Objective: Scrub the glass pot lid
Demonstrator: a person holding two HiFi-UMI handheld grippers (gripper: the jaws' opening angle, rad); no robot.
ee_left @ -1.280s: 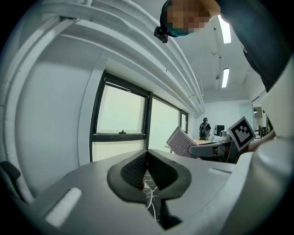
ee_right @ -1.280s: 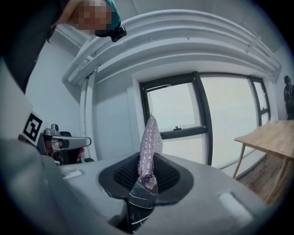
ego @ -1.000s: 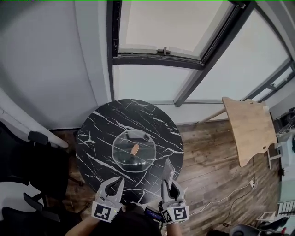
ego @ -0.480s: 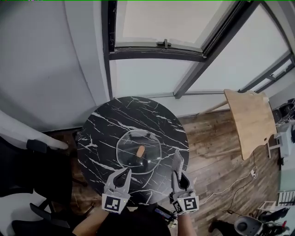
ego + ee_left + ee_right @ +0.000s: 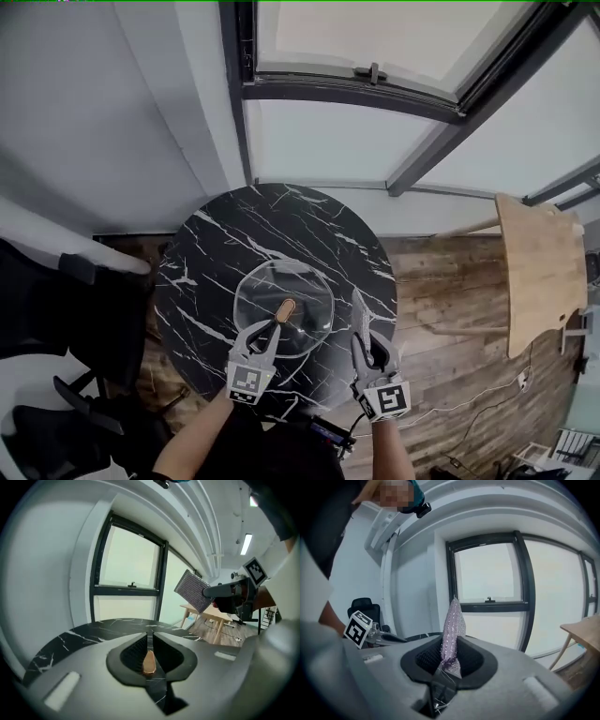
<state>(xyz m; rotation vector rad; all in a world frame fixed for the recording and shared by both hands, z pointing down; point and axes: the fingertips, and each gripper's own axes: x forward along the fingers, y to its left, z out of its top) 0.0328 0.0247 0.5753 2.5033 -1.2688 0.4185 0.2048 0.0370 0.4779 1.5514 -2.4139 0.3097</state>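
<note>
The glass pot lid lies flat on the round black marble table, its wooden knob at the middle. My left gripper hovers at the lid's near edge, tips just short of the knob. Its jaws have just been opening and stand slightly apart; in the left gripper view the knob shows in the narrow gap, not pressed by the pads. My right gripper is right of the lid, shut on a purple glittery scrub pad that stands up from its jaws.
A light wooden table stands to the right on the plank floor. A dark office chair is on the left. Beyond the marble table are a white wall and a window. Cables run across the floor at the lower right.
Both grippers have moved forward and down from the table's near edge toward the lid. The left one now reaches the knob with its jaws parted. The right still holds the pad.
</note>
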